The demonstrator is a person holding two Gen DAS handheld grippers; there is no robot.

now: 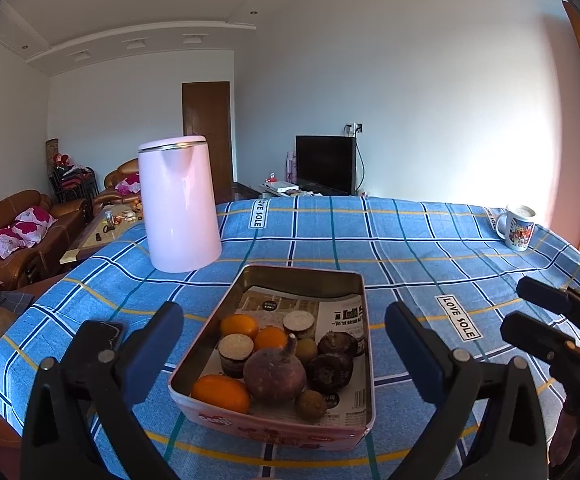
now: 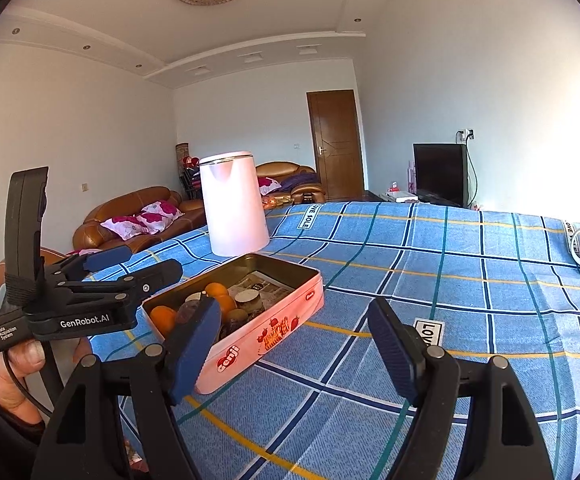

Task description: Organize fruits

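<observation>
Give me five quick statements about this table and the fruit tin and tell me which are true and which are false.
1. The pink tin holds several fruits, among them orange ones. True.
2. The pink kettle lies on its side. False: it stands upright on the blue checked cloth, beyond the tin.
3. The left gripper has its jaws shut on a fruit. False: the jaws stand open on either side of the tin, holding nothing.
4. A mug stands near the far right edge of the table. True.
5. The right gripper holds the mug. False: its jaws are open and empty.
</observation>
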